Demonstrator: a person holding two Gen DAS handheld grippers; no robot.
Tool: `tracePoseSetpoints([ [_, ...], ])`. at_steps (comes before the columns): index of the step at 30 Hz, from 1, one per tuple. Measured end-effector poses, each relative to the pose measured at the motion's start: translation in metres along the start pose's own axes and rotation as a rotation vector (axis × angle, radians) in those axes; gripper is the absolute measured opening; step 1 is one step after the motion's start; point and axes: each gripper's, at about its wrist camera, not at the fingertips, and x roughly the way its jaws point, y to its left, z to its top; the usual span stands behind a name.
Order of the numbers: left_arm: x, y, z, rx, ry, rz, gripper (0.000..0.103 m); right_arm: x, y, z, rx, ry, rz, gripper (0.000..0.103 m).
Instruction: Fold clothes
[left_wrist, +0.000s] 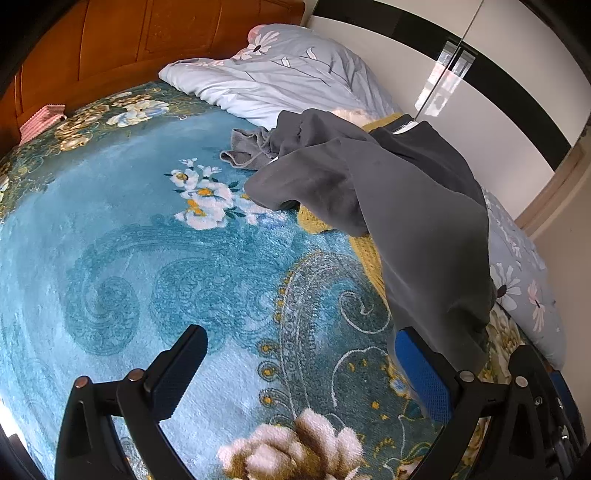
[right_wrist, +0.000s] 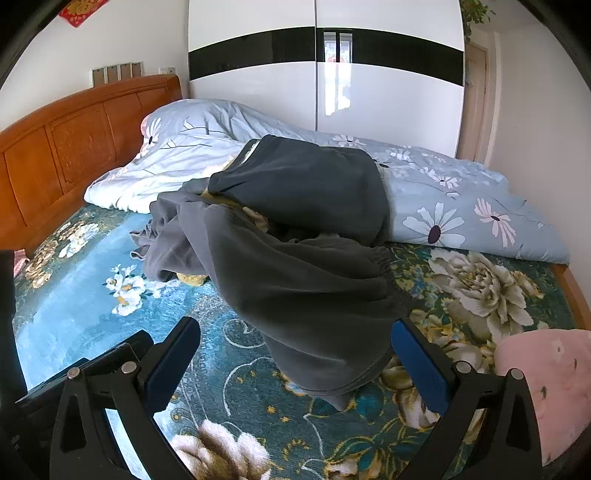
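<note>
A pile of clothes lies on the bed's teal floral blanket (left_wrist: 129, 240). A grey garment (right_wrist: 295, 288) with a gathered cuff (right_wrist: 380, 262) spills forward from the pile. Its lower end reaches in between the fingers of my right gripper (right_wrist: 295, 328), which is open; I cannot tell whether it touches them. A darker grey garment (right_wrist: 306, 177) sits on top behind, and something yellow (right_wrist: 188, 278) shows underneath. In the left wrist view the same grey garment (left_wrist: 424, 240) drapes down to the blue right finger (left_wrist: 421, 369) of my left gripper (left_wrist: 301, 339), which is open over bare blanket.
A light blue flowered duvet (right_wrist: 461, 206) is bunched along the far side, against a white wardrobe (right_wrist: 369, 92). The wooden headboard (right_wrist: 74, 140) stands at the left. A pink soft item (right_wrist: 546, 387) lies at the near right, another pink thing (left_wrist: 40, 118) by the headboard.
</note>
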Motion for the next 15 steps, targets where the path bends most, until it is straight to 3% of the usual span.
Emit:
tracePoseSetpoints([
  [9,0.004,0.005,0.0,-0.009,0.028,0.014,0.103,0.005,0.0,0.001,-0.013,0.008,0.015,0.103],
  [15,0.009,0.048,0.004,-0.165,0.07,0.142,0.103,0.012,0.023,0.024,-0.149,-0.007,0.02,0.103],
])
